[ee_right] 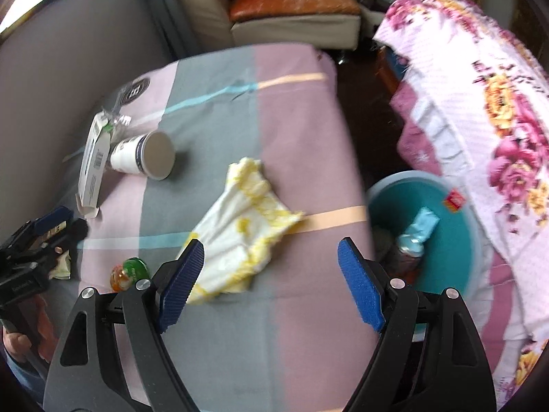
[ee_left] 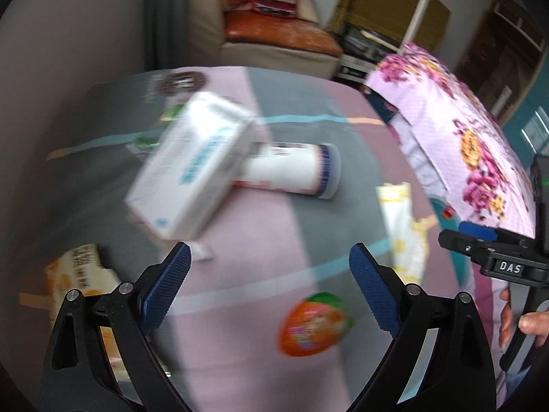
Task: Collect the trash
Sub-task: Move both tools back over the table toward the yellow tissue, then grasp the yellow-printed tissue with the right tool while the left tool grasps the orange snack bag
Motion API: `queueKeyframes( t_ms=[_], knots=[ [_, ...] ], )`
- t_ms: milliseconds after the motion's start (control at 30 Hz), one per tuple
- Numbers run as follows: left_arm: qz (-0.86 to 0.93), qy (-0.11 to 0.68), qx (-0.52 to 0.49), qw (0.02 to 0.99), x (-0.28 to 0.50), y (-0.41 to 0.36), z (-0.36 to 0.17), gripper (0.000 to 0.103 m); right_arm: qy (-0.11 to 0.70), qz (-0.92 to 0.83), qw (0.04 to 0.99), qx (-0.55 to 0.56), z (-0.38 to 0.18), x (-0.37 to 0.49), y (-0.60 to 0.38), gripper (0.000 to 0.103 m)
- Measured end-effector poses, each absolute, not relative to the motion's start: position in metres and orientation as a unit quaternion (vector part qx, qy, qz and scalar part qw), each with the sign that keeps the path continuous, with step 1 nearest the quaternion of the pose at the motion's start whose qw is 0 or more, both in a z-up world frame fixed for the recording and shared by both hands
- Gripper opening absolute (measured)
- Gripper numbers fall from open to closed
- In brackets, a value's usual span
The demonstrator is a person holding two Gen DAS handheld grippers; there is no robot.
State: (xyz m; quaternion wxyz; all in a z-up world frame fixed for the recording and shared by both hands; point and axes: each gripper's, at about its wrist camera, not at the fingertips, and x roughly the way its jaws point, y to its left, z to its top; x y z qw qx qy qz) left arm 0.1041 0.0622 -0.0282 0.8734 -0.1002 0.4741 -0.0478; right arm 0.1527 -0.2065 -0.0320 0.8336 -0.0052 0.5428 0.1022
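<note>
Trash lies on a table under a pink and grey cloth [ee_right: 308,326]. My right gripper [ee_right: 271,250] is open and hovers over the near end of a crumpled white and yellow wrapper [ee_right: 247,219], with nothing between its pads. My left gripper [ee_left: 269,257] is also open and holds nothing. Just beyond its left fingertip is a white box with blue print [ee_left: 192,168], which leans on a tipped paper cup [ee_left: 291,171]. An orange egg-shaped wrapper [ee_left: 312,322] lies close under its right finger. The right wrist view shows the box [ee_right: 92,171], cup [ee_right: 144,158] and left gripper [ee_right: 51,226] at its left.
A teal bin [ee_right: 456,257] stands beside the table's right edge with a light blue wrapper [ee_right: 423,223] inside. A floral quilt [ee_right: 497,137] rises just past it. An orange and white bag [ee_left: 79,274] lies at the table's left. A sofa [ee_right: 291,13] stands beyond the far edge.
</note>
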Motion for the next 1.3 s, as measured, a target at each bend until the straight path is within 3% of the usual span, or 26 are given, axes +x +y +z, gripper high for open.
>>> queueKeyframes(
  t_ms=[400, 467, 533, 567, 967, 1167, 1200, 1267, 1300],
  knots=[
    [0.015, 0.486, -0.116, 0.866, 0.078, 0.148, -0.043, 0.094, 0.576, 0.083, 0.812, -0.028, -0.084, 0.159, -0.167, 0.073],
    [0.031, 0.483, -0.113, 0.868, 0.068, 0.157, -0.042, 0.094, 0.566, 0.082, 0.818, -0.058, -0.085, 0.152, -0.156, 0.058],
    [0.048, 0.483, -0.114, 0.867, 0.059, 0.165, -0.044, 0.094, 0.566, 0.106, 0.815, -0.07, -0.083, 0.144, -0.144, 0.013],
    [0.058, 0.486, -0.119, 0.864, 0.054, 0.172, -0.046, 0.094, 0.568, 0.112, 0.813, -0.066, -0.082, 0.143, -0.143, 0.008],
    [0.101, 0.527, -0.208, 0.818, 0.026, 0.216, -0.08, 0.094, 0.534, 0.167, 0.826, -0.07, -0.046, 0.118, -0.116, 0.007],
    [0.115, 0.527, -0.161, 0.826, 0.03, 0.191, -0.088, 0.096, 0.529, 0.166, 0.829, -0.072, -0.038, 0.117, -0.12, 0.007],
    [0.118, 0.526, -0.148, 0.829, 0.03, 0.185, -0.088, 0.093, 0.528, 0.166, 0.83, -0.071, -0.038, 0.117, -0.12, 0.007],
    [0.127, 0.522, -0.124, 0.834, 0.029, 0.176, -0.085, 0.065, 0.527, 0.164, 0.831, -0.068, -0.037, 0.116, -0.123, 0.007],
    [0.123, 0.519, -0.122, 0.837, 0.028, 0.172, -0.083, 0.058, 0.527, 0.164, 0.831, -0.066, -0.037, 0.115, -0.125, 0.007]
  ],
)
